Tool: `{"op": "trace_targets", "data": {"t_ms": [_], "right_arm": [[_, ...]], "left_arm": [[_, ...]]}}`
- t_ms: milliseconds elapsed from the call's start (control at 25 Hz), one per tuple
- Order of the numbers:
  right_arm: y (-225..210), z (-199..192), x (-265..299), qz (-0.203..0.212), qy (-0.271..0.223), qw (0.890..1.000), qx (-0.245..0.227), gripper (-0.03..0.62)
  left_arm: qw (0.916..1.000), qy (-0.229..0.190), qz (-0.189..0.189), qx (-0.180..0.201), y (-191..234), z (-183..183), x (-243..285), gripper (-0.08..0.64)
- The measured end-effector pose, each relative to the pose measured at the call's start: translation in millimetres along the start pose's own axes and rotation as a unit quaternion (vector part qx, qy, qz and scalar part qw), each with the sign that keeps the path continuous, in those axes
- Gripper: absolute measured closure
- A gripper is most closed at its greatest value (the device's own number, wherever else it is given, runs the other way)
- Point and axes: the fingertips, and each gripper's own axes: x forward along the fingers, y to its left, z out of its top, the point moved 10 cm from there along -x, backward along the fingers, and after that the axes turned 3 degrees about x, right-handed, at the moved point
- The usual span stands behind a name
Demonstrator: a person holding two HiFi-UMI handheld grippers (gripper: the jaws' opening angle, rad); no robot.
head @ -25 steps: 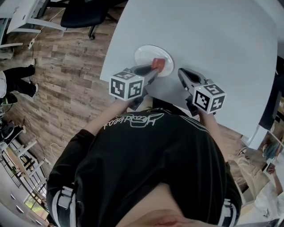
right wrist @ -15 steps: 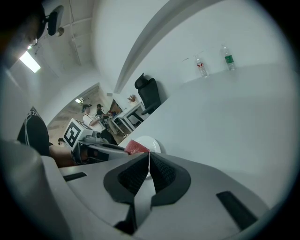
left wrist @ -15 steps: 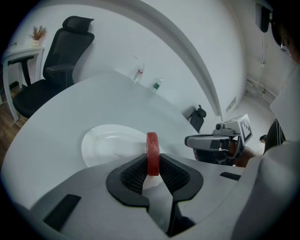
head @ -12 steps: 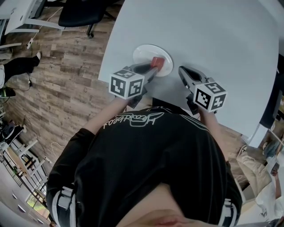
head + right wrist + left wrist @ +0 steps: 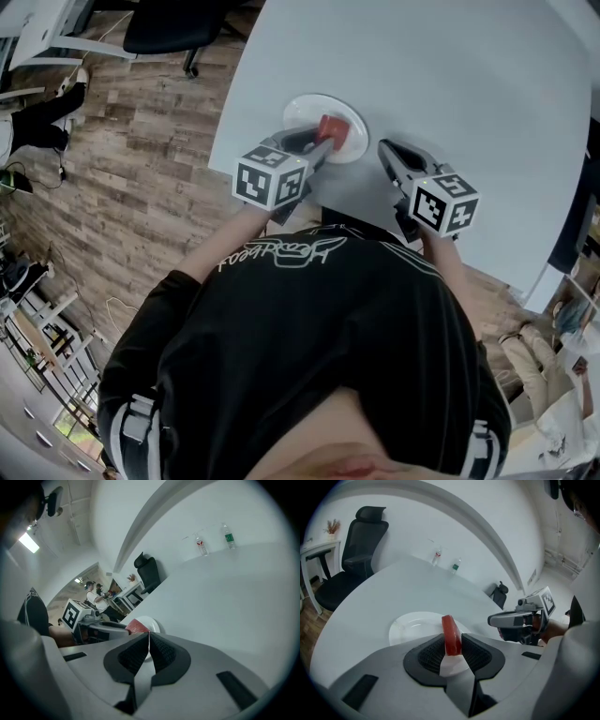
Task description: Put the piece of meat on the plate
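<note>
Shirt (image 5: 309, 356), black with white print on the chest, fills the head view's lower half, worn by the person holding both tools. Marker cubes, two, come next: one on the left tool (image 5: 270, 178), one on the right tool (image 5: 442, 204). Right gripper (image 5: 149, 637) is empty, with its jaws pressed together at the tips. It hangs over the bare white table (image 5: 450, 84), near the plate and off its right edge. Left gripper (image 5: 322, 148) reaches over the plate's near rim. Its jaws have just been opening and now stand spread. The piece of meat (image 5: 451, 634) is upright on its edge between them, with a ribbed pad (image 5: 431, 654) just beside each face. The meat is a red slab standing over the plate (image 5: 408, 625). The jaws hide its lower edge, so contact with the dish cannot be told. The plate is round and white and sits near the table's curved front edge. Two water bottles (image 5: 436, 556) (image 5: 456, 566) stand well apart from the plate, toward the table's far side. A black office chair (image 5: 361, 541) stands beyond the table's left edge, on a wood plank floor (image 5: 122, 159).
</note>
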Motion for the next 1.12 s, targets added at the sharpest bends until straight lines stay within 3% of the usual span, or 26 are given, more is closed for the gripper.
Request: {"op": "trace_targets", "data": {"t_ms": [480,640,1120], "right_arm": [[0.0,-0.4,2.9,0.002,0.002,1.0,0.001,0.58],[-0.1,-1.8,4.8,0.005,-0.001,1.0,0.001,0.58],[6.0,2.1,8.0,0.009,-0.004,1.0,-0.006,0.58]], "left_arm": [[0.9995,0.005,0.032,-0.001,11.4,-3.7,-0.8,0.42],[0.9986,0.022,0.046,0.015,13.1,-9.6,1.4,0.428],[0.9981,0.021,0.052,0.028,13.2,-6.8,-7.0,0.407]]}}
